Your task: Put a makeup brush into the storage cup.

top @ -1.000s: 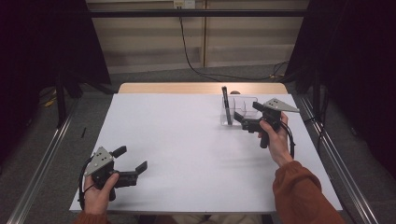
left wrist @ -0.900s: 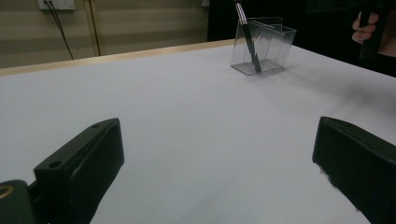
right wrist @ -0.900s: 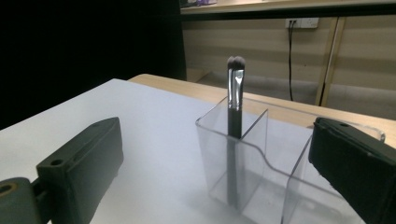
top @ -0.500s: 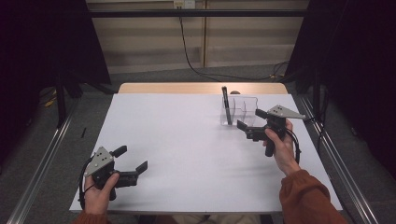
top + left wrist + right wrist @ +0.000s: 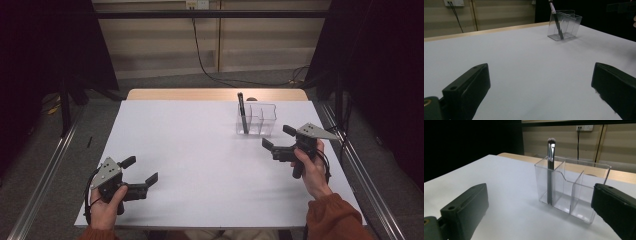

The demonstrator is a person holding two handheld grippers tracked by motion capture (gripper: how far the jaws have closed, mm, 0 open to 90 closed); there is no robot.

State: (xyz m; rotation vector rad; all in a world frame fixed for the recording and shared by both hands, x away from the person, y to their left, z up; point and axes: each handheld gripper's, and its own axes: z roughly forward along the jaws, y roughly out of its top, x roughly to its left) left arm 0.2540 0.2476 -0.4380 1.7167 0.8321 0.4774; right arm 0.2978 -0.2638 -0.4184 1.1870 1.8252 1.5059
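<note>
A clear plastic organiser [image 5: 260, 119] [image 5: 574, 187] [image 5: 567, 23] with several compartments stands at the far right of the white table [image 5: 200, 150]. A dark brush [image 5: 242, 112] [image 5: 550, 170] [image 5: 556, 21] stands upright in its left compartment. My right gripper [image 5: 278, 137] is open, empty, held a little in front of and to the right of the organiser, jaws pointing toward it. My left gripper [image 5: 140, 170] is open and empty near the front left corner of the table.
Metal rails [image 5: 45, 180] run along both sides of the table. A bare wooden strip [image 5: 200, 94] shows at the far edge. A cable [image 5: 205, 60] hangs down the back wall. Wide bare white surface lies between the two grippers.
My right gripper has drawn back toward the person and away from the organiser, with its jaws open. The left gripper has stayed where it was.
</note>
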